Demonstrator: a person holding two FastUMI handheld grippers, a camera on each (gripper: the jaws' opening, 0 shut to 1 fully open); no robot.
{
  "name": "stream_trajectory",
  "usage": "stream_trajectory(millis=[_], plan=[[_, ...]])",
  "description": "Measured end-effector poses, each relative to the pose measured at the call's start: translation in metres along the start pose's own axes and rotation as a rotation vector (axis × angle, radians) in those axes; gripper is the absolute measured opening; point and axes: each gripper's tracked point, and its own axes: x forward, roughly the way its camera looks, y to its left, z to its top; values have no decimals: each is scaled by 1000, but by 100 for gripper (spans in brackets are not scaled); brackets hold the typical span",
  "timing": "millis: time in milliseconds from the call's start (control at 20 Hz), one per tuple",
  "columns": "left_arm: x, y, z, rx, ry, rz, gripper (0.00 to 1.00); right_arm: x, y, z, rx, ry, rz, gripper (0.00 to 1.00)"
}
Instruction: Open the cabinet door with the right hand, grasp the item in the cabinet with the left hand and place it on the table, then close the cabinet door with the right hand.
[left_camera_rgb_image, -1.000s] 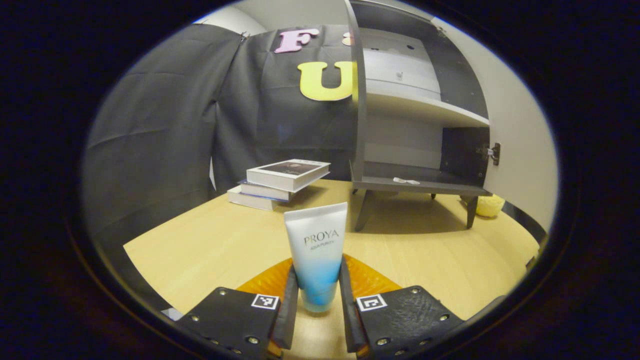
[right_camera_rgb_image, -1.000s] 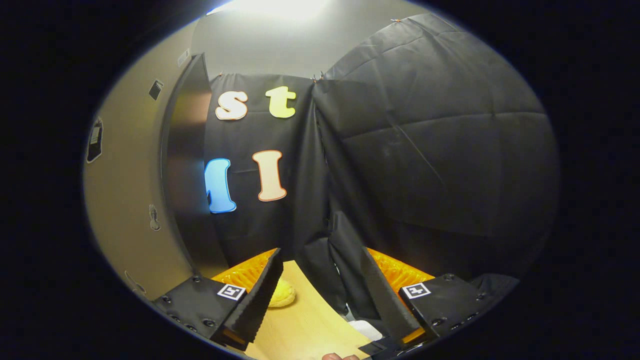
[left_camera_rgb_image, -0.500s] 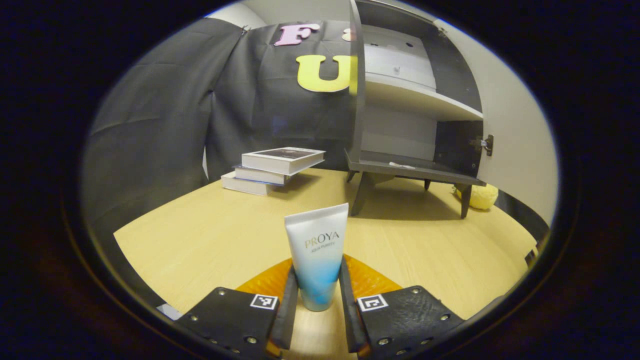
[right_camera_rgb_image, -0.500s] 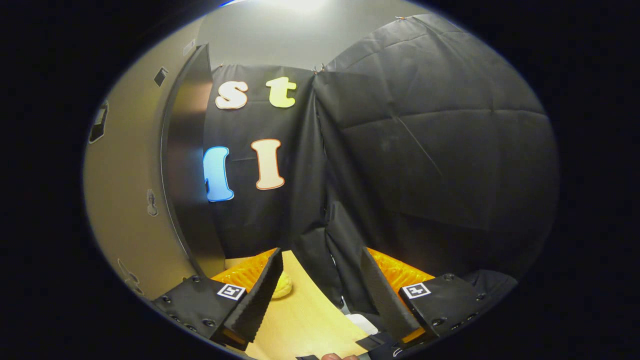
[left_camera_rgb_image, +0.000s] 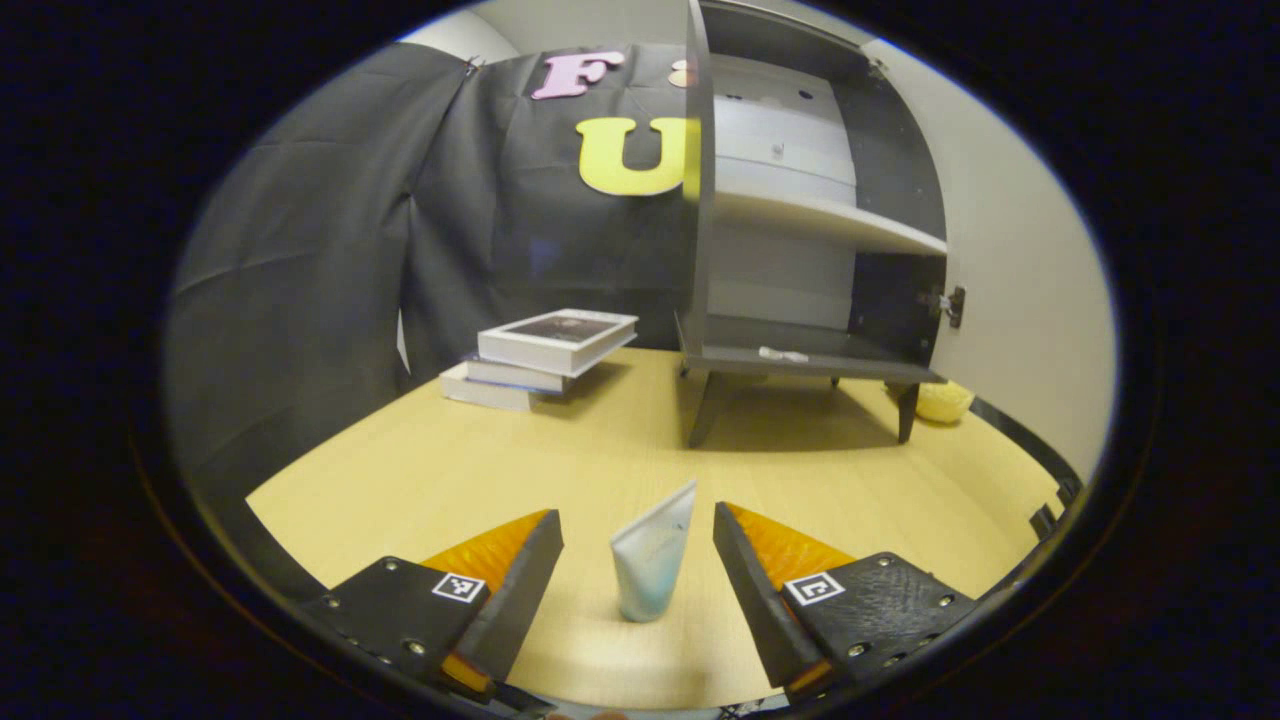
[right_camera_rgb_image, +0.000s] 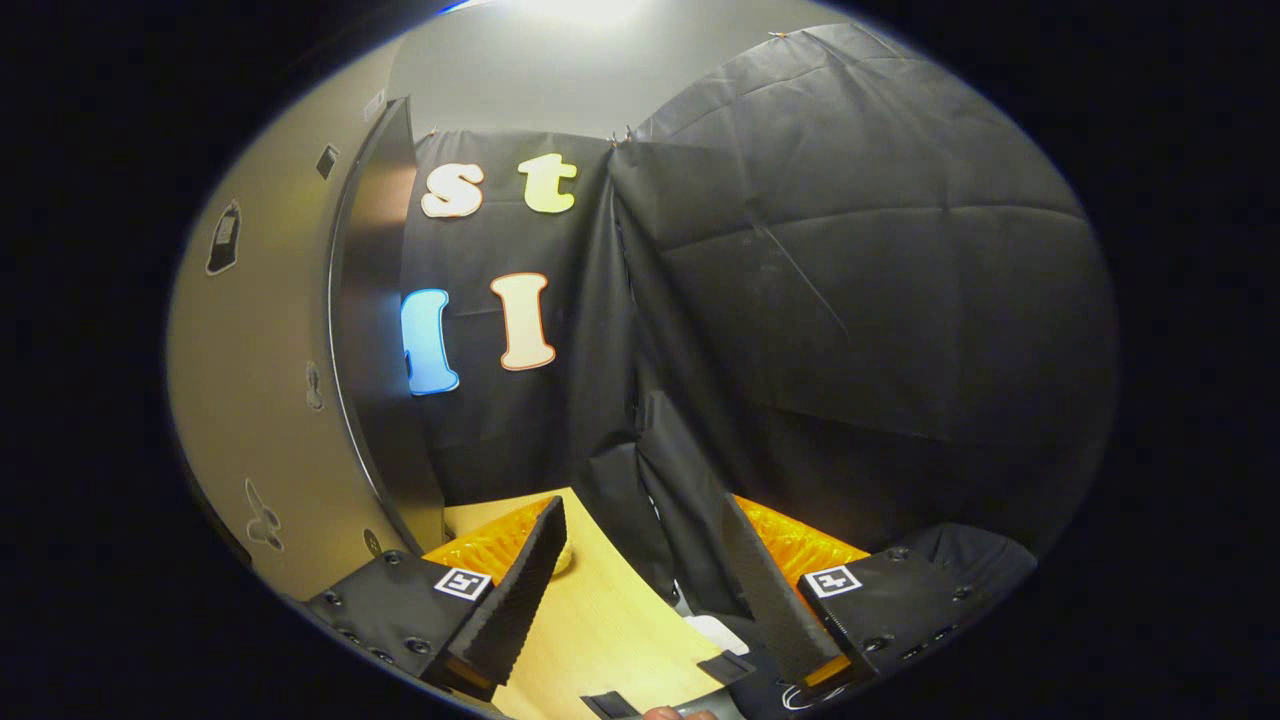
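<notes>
My left gripper (left_camera_rgb_image: 638, 590) is spread wide; the cream tube (left_camera_rgb_image: 650, 553) stands cap-down on the table (left_camera_rgb_image: 420, 470) between its fingers, touching neither. My right gripper (right_camera_rgb_image: 648, 590) is spread too, empty, beside the open cabinet door (right_camera_rgb_image: 375, 330).

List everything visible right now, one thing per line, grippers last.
tube: one, white fading to blue, standing on the table between the left gripper's fingers, untouched
table: one, light wood
cabinet: one, dark grey with pale shelf, on the table, open
cabinet door: one, dark, swung open
books: three stacked, white, left of cabinet
yellow object: one, beside cabinet leg
left gripper: open
right gripper: open, holding nothing
</notes>
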Motion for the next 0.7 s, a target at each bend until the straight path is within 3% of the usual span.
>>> stream_trajectory(millis=[100,150,200,250,300,400,450,650,700], plan=[[-19,9,38,16,-49,9,89,-14,-13,-11,-3,17,-28,93],[-30,11,57,13,-74,13,89,-21,-17,-13,10,19,-40,92],[-39,14,76,7,-86,26,89,-25,-19,-15,31,20,-50,98],[-52,23,86,9,-72,58,95,-31,-23,-14,56,16,-62,92],[-61,29,98,8,-59,94,89,-36,-26,-14,77,6,-75,92],[-78,21,123,-9,-50,97,93,-45,-29,-14,99,-5,-90,92],[-84,14,134,-21,-47,84,89,-49,-28,-14,89,-11,-89,98],[-108,-6,183,-63,-53,64,93,-63,-20,-6,55,-35,-37,93],[-113,-7,198,-67,-66,81,89,-64,-16,1,66,-49,-12,93]])
